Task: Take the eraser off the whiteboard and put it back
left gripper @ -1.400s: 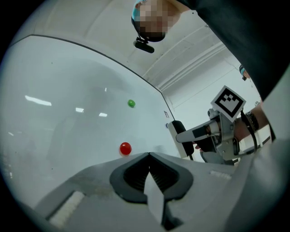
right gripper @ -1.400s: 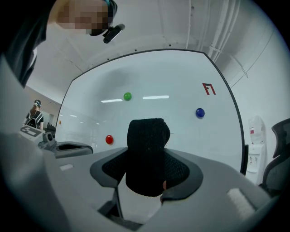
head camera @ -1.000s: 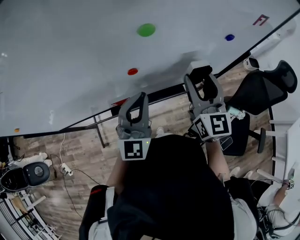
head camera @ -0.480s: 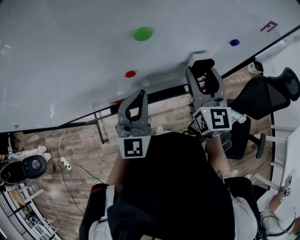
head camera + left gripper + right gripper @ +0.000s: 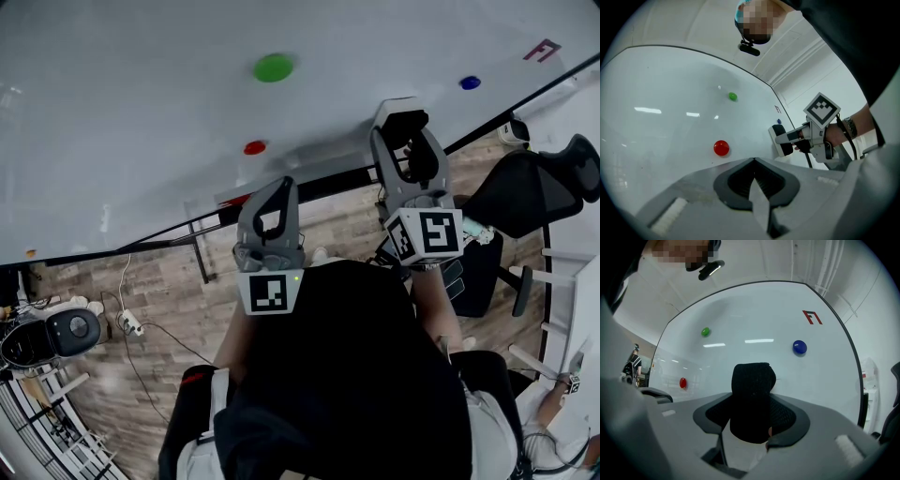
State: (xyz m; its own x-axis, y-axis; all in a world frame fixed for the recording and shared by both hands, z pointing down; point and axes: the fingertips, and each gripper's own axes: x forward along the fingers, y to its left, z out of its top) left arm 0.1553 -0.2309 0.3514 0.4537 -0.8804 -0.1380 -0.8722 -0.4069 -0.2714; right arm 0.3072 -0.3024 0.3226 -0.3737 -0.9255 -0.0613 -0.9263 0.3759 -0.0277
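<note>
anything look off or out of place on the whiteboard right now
Nothing stands out. The eraser is clamped in the right gripper at the whiteboard, and the green magnet, red magnet and blue magnet sit flat on it.

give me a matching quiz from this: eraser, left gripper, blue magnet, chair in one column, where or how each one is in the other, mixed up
Things:
1. eraser
2. left gripper
3. blue magnet
4. chair

Place or state:
a. on the board, below the red mark
b. held in the fingers of the right gripper
c. fingers together, nothing between them
d. on the floor, past the board's right edge

Pairs: 1-b, 2-c, 3-a, 4-d
</note>
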